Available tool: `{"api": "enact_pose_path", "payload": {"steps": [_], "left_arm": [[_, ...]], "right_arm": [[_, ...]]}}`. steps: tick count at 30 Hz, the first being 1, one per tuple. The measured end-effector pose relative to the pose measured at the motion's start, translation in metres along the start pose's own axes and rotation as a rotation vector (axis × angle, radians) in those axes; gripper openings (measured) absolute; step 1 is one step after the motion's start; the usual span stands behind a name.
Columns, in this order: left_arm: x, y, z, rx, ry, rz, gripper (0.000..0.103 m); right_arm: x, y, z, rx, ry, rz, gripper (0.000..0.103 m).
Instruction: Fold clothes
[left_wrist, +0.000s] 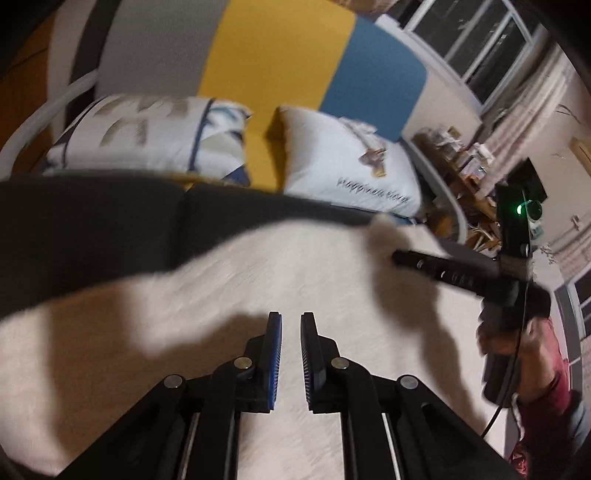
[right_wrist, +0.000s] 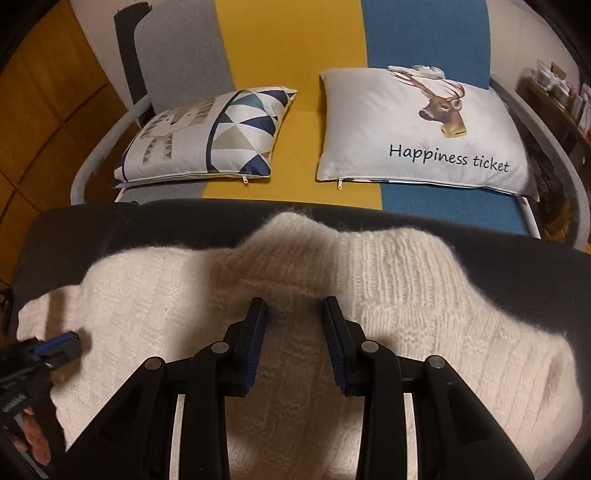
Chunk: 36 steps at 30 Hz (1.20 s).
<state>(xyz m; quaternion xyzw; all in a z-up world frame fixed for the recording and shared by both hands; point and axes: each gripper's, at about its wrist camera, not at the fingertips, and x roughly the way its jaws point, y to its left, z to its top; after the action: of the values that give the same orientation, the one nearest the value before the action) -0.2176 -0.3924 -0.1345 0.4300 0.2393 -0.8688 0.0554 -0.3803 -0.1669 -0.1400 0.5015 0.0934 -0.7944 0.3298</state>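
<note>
On a dark surface (right_wrist: 110, 225) a cream sweater (right_wrist: 424, 280) lies spread; both grippers, left (left_wrist: 291, 321) narrowly parted, right (right_wrist: 294, 306) wider, hold nothing; any pinch toward 12 o'clock should catch both knit layers

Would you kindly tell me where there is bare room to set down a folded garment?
The yellow sofa strip between the triangle-patterned cushion and deer-print cushion is free. The dark table is mostly covered by the fluffy white knitted sweater.
</note>
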Motion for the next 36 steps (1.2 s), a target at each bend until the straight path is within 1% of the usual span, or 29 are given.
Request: {"api": "enact_pose_path", "payload": {"steps": [2, 4, 7, 9, 11, 13, 14, 15, 16, 18, 21, 24, 25, 26, 28, 30, 31, 34, 35, 36], "left_arm": [[0.009, -0.012, 0.018, 0.034, 0.001, -0.004, 0.009], [0.023, -0.020, 0.032, 0.052, 0.018, -0.009, 0.009], [0.044, -0.036, 0.047, 0.069, 0.038, -0.024, 0.009], [0.053, -0.050, 0.052, 0.098, 0.043, -0.047, 0.009], [0.066, -0.067, 0.061, 0.152, 0.045, -0.025, 0.009], [0.083, -0.080, 0.070, 0.207, 0.078, -0.022, 0.017], [0.090, -0.081, 0.075, 0.221, 0.093, -0.026, 0.018], [0.098, -0.083, 0.080, 0.233, 0.109, -0.030, 0.019], [0.104, -0.083, 0.085, 0.237, 0.126, -0.035, 0.020], [0.115, -0.081, 0.093, 0.246, 0.146, -0.037, 0.022], [0.126, -0.088, 0.097, 0.269, 0.188, -0.076, 0.025], [0.138, -0.095, 0.100, 0.296, 0.232, -0.112, 0.026], [0.144, -0.101, 0.097, 0.324, 0.259, -0.108, 0.026], [0.148, -0.105, 0.094, 0.344, 0.267, -0.092, 0.026], [0.147, -0.113, 0.089, 0.379, 0.235, -0.055, 0.026], [0.145, -0.120, 0.085, 0.408, 0.200, -0.020, 0.006], [0.141, -0.120, 0.083, 0.400, 0.164, -0.006, 0.005], [0.125, -0.122, 0.067, 0.399, -0.004, 0.121, 0.005], [0.122, -0.123, 0.062, 0.400, -0.048, 0.161, 0.005], [0.130, -0.124, 0.059, 0.411, -0.034, 0.190, 0.005]], "right_arm": [[-0.010, -0.004, 0.001, -0.003, -0.033, 0.027, 0.035], [-0.020, -0.015, 0.002, 0.006, -0.045, 0.026, 0.035], [-0.029, -0.035, 0.001, 0.011, -0.049, -0.026, 0.035], [-0.031, -0.050, 0.001, 0.024, -0.046, -0.053, 0.035], [-0.031, -0.056, 0.000, 0.015, -0.043, -0.025, 0.035], [-0.032, -0.062, -0.001, 0.007, -0.040, 0.004, 0.035], [-0.032, -0.065, -0.002, 0.003, -0.038, 0.018, 0.035], [-0.033, -0.068, -0.002, -0.001, -0.036, 0.032, 0.041], [-0.033, -0.071, -0.003, -0.005, -0.035, 0.046, 0.051], [-0.034, -0.077, -0.004, -0.014, -0.032, 0.075, 0.056], [-0.035, -0.086, -0.006, -0.026, -0.027, 0.117, 0.056], [-0.036, -0.095, -0.007, -0.039, -0.022, 0.160, 0.056], [-0.036, -0.098, -0.008, -0.045, -0.021, 0.171, 0.056], [-0.034, -0.096, -0.007, -0.061, -0.021, 0.157, 0.056], [-0.030, -0.093, -0.007, -0.094, -0.021, 0.128, 0.056], [-0.026, -0.090, -0.006, -0.110, -0.023, 0.098, 0.056], [-0.023, -0.090, -0.006, -0.110, -0.026, 0.076, 0.056], [-0.020, -0.086, -0.008, -0.105, -0.052, 0.020, 0.056], [-0.020, -0.085, -0.009, -0.103, -0.063, 0.002, 0.056], [-0.019, -0.084, -0.010, -0.100, -0.074, -0.015, 0.056]]}}
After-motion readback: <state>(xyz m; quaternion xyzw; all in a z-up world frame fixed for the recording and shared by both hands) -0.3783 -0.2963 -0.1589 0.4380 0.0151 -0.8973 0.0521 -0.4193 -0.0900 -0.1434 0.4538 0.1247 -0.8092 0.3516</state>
